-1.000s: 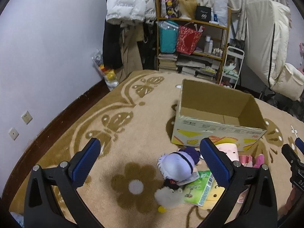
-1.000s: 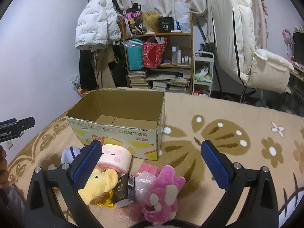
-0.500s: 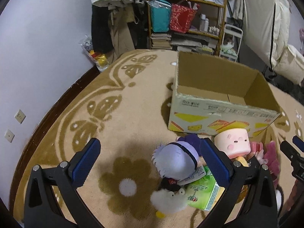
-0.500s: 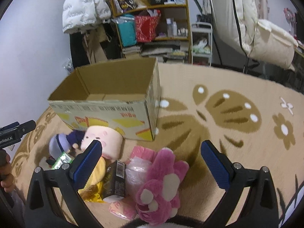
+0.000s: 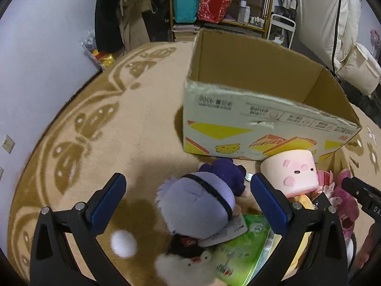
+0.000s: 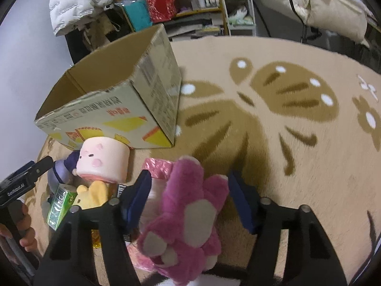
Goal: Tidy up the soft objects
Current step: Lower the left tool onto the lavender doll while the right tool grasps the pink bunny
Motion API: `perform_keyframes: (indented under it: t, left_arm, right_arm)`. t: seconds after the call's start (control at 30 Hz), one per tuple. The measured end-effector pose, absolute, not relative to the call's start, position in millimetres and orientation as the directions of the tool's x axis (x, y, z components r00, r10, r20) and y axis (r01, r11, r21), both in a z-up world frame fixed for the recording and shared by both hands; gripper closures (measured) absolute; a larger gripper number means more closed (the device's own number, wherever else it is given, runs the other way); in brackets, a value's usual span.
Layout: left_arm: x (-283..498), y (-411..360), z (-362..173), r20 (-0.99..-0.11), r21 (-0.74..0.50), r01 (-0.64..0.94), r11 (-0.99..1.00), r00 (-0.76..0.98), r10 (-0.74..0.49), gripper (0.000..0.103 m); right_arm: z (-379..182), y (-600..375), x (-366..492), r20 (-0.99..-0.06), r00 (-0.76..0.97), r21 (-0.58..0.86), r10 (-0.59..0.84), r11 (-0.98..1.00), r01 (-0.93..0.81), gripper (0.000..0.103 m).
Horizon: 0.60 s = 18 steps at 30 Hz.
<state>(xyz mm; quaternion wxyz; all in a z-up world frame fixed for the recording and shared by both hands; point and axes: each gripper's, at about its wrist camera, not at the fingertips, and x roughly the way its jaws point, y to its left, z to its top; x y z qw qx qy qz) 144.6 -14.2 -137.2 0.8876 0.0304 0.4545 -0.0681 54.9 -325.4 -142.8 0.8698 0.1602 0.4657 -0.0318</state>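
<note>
Where beige butterfly carpet point(image 6: 273, 109) meets cluttered shelves point(image 5: 221, 2), left tool point(image 5: 188, 197) wide; right tool point(image 6: 188, 190) wide around pink plush point(image 6: 188, 209)

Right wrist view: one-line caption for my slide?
Open right gripper straddling a pink plush bear beside the cardboard box.

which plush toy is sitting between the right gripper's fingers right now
The pink bear plush. It lies between the open right gripper, unlike the pink pig-faced cylinder plush and the yellow plush, which sit off to the left by the cardboard box.
</note>
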Motion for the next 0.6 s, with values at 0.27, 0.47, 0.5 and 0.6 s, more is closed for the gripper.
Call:
perform_keyframes:
  t: [0.27, 0.47, 0.5, 0.6]
  left_arm:
    - [151.3, -17.2, -150.1, -0.833, 0.013, 0.159, 0.987, 0.548, -0.077, 0.0]
    - [161.2, -16.5, -167.1, -0.858, 0.015, 0.148, 0.989, 0.509, -0.063, 0.0]
    - [161.5, -17.2, -169.7, -0.86, 0.015, 0.152, 0.988, 0.507, -0.065, 0.0]
    - [162.7, -17.2, -174.3, -0.866, -0.005, 0.158, 0.987, 0.493, -0.083, 0.0]
  right_arm:
    - [-155.3, -330.7, 57.6, -0.828, 0.541, 0.307, 0.147, 0.927, 0.217, 0.043]
    - [-157.5, -334.3, 57.1, -0.834, 0.534, 0.302, 0.138, 0.925, 0.231, 0.051]
    - [-157.7, -334.5, 57.4, -0.835, 0.533, 0.304, 0.14, 0.924, 0.232, 0.051]
    - [-158.1, -334.0, 58.0, -0.838, 0.528, 0.3, 0.14, 0.925, 0.231, 0.051]
